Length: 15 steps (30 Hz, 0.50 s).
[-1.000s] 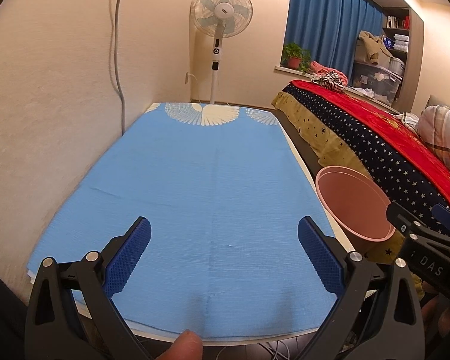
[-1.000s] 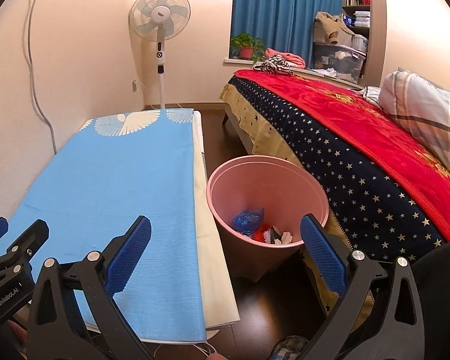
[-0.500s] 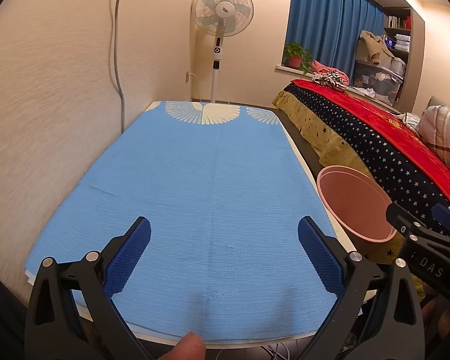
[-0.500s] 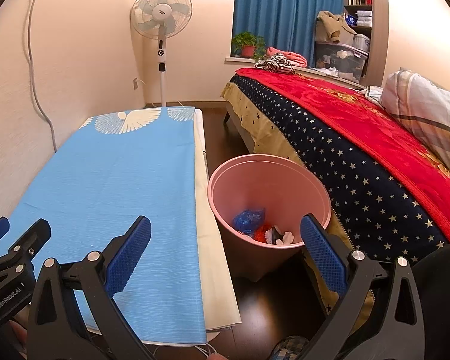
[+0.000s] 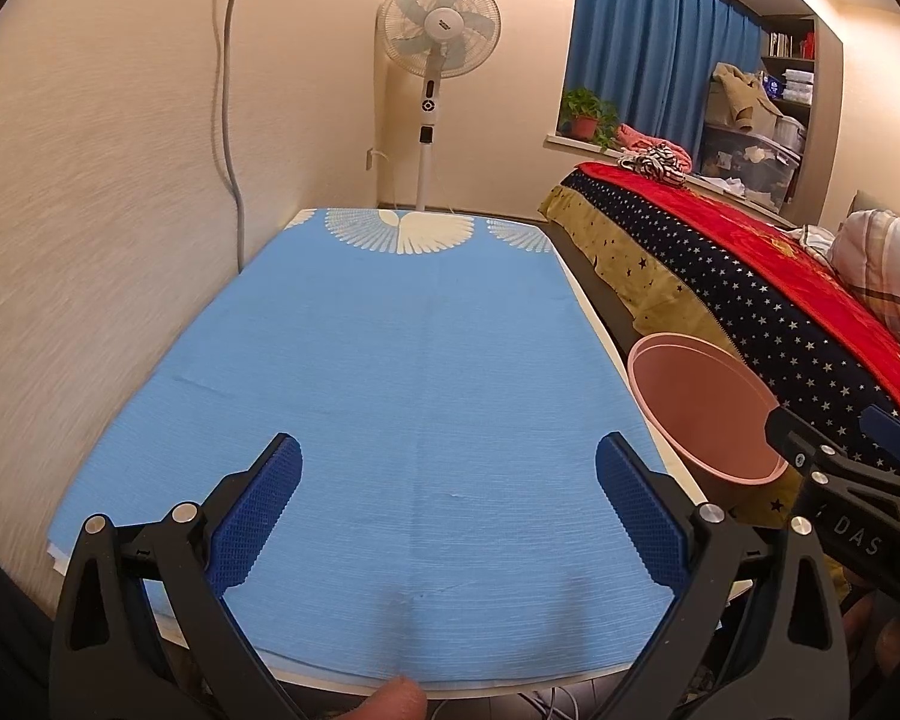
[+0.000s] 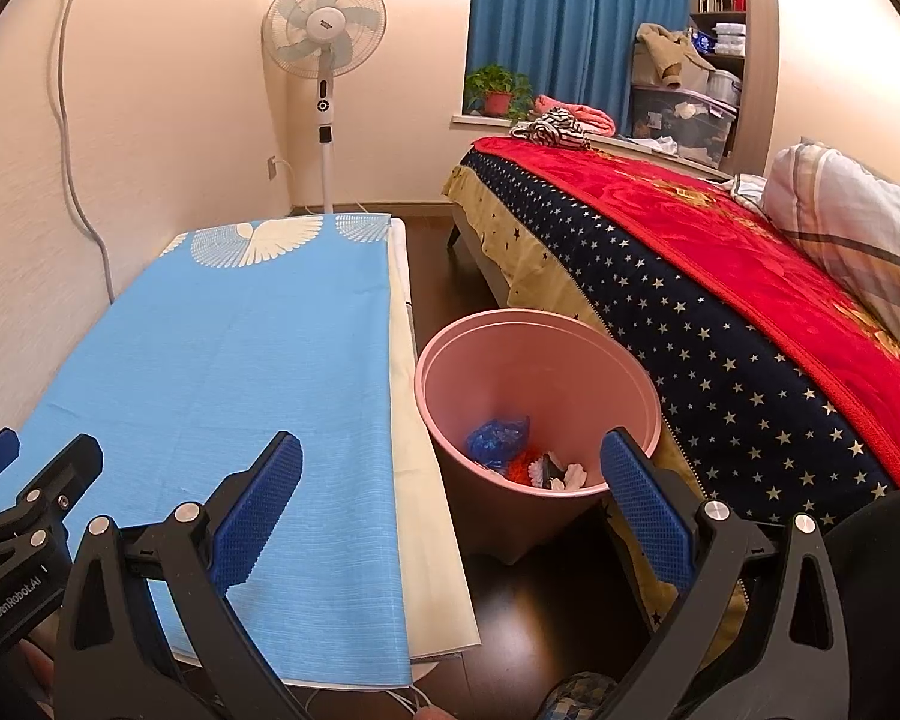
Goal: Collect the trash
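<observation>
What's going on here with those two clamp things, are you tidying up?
A person holds a pair of tongs in each hand to collect trash. Both the left tongs and the right tongs are open and hold nothing. The pink bin stands on the floor between the blue-covered table and the bed, with a blue wrapper and other scraps inside.

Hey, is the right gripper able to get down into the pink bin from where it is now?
Probably yes. The right gripper is open and holds nothing, and the pink bin stands on the floor just ahead with its mouth uncovered. Only some trash lies at the bottom.
</observation>
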Tool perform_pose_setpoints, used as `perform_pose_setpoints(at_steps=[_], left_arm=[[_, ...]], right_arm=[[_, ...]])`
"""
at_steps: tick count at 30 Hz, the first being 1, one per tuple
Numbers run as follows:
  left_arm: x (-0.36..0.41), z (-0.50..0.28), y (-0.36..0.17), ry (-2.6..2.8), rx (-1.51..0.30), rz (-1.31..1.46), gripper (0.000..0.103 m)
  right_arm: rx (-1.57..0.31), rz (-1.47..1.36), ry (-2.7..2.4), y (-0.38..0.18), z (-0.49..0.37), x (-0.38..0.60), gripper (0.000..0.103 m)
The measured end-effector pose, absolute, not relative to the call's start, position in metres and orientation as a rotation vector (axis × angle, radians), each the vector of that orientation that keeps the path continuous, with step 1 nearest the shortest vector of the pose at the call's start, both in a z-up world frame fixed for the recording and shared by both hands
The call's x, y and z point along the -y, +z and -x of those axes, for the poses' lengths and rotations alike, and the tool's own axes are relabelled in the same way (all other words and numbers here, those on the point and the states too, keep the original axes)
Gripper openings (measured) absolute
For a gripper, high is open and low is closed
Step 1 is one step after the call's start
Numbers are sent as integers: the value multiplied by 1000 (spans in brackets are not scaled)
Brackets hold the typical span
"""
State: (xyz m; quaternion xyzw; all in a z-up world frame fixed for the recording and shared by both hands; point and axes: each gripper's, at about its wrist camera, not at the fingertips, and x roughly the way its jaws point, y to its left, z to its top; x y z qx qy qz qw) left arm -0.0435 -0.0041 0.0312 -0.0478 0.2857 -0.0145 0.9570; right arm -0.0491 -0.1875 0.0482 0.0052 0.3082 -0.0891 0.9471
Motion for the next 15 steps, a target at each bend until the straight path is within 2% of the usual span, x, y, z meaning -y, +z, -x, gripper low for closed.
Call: perform_pose_setpoints(at_steps=[15], left_arm=[[3, 41, 32, -29, -584, 96, 95]], right_arm=[[-631, -8, -178, 48, 49, 187, 98]])
